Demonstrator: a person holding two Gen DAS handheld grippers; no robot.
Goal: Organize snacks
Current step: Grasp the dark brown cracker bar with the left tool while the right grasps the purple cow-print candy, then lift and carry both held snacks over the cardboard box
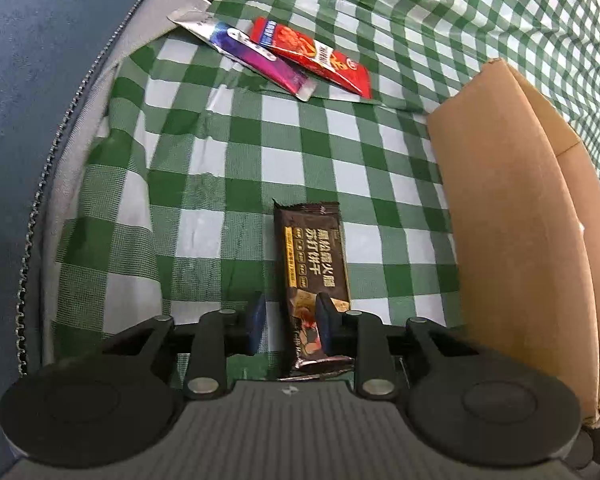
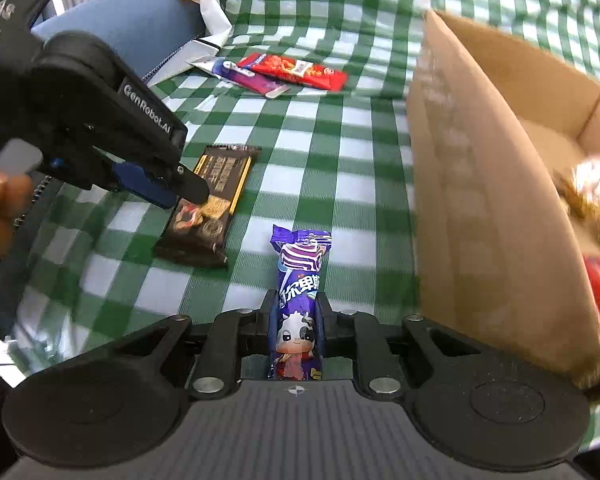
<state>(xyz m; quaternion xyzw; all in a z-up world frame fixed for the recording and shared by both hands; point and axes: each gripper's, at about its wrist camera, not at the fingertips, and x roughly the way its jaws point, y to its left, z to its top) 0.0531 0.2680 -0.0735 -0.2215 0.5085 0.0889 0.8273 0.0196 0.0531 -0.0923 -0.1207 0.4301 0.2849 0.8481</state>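
Observation:
A dark brown biscuit pack [image 1: 313, 264] lies on the green checked cloth [image 1: 228, 168]. My left gripper [image 1: 290, 320] is open just above its near end, its right finger over the pack; both also show in the right wrist view, the gripper [image 2: 180, 196] and the pack [image 2: 216, 200]. My right gripper [image 2: 296, 320] is shut on a purple cow-print candy pack [image 2: 298, 300], held above the cloth beside a cardboard box [image 2: 472, 200]. A red snack pack [image 1: 312, 56] and a purple-white sachet [image 1: 252, 56] lie far off.
The cardboard box [image 1: 520, 208] stands open at the right and holds several snacks [image 2: 596, 216]. A blue chair or cushion [image 1: 32, 80] borders the cloth at the left. A white bag [image 2: 208, 4] lies at the far edge.

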